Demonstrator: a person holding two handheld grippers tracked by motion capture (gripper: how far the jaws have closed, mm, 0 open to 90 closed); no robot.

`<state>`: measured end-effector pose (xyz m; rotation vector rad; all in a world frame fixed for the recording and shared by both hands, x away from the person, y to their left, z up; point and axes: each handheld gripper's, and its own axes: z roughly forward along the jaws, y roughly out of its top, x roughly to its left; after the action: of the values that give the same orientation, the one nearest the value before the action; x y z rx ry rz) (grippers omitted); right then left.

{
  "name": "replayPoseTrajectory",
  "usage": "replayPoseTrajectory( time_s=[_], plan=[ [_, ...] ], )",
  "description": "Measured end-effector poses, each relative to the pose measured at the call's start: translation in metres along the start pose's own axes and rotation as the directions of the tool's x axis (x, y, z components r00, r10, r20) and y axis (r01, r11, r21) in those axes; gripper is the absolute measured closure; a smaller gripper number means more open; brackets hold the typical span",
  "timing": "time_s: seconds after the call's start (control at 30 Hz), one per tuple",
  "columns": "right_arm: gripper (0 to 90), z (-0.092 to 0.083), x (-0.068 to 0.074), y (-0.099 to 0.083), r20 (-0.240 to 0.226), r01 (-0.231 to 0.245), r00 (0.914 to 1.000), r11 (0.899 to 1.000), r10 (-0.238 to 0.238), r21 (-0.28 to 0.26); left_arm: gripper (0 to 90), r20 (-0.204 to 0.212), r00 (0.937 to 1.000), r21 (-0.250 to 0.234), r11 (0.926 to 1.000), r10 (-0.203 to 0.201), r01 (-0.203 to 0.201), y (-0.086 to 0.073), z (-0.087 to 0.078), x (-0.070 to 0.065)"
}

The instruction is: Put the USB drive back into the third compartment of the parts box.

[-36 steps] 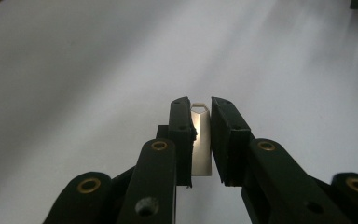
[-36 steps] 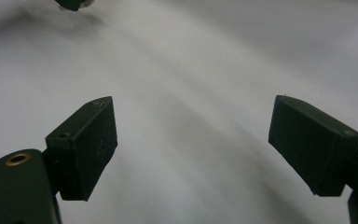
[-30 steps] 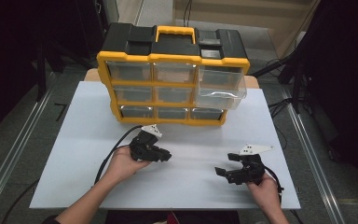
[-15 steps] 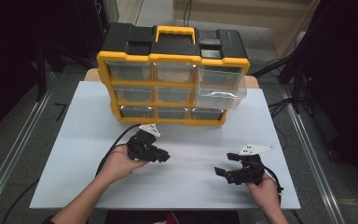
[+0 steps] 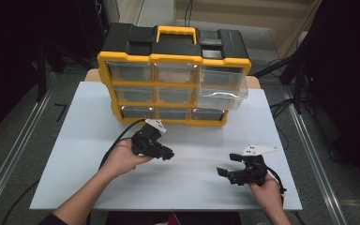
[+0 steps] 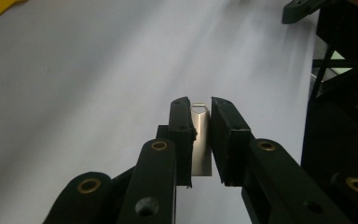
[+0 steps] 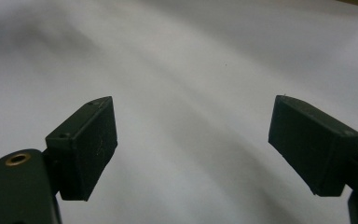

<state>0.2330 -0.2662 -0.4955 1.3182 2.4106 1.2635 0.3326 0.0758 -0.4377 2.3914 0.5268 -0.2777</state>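
Two grippers over the white table (image 5: 75,154): the left gripper (image 6: 200,122) pinches a small metal piece (image 6: 200,140) between nearly closed jaws, carried low, likely bound for the parts organizer (image 5: 173,75) (one right-hand drawer (image 5: 222,91) stands pulled out). Right gripper (image 7: 193,144) waits spread wide, holding nothing, presumably free to assist.

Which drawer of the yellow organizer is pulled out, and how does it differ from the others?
The large clear drawer on the right of the middle row of the organizer. It juts forward past the yellow frame and tilts down, while the other drawers sit flush.
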Motion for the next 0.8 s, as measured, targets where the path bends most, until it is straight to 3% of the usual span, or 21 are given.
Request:
replayPoseTrajectory(
  time_s=[0.4,0.8],
  plan=[
    [13.7,-0.001,0.001,0.001,-0.009,0.005,0.9999,1.000,-0.005,-0.005,80.2,0.067,0.9977,-0.006,0.9999,0.012,-0.011,0.017,-0.005,-0.004],
    [13.7,-0.001,0.001,0.000,-0.009,0.004,1.0000,1.000,-0.004,-0.003,80.1,0.068,0.9971,-0.017,0.9993,0.035,-0.033,0.035,-0.016,-0.011]
  ],
)
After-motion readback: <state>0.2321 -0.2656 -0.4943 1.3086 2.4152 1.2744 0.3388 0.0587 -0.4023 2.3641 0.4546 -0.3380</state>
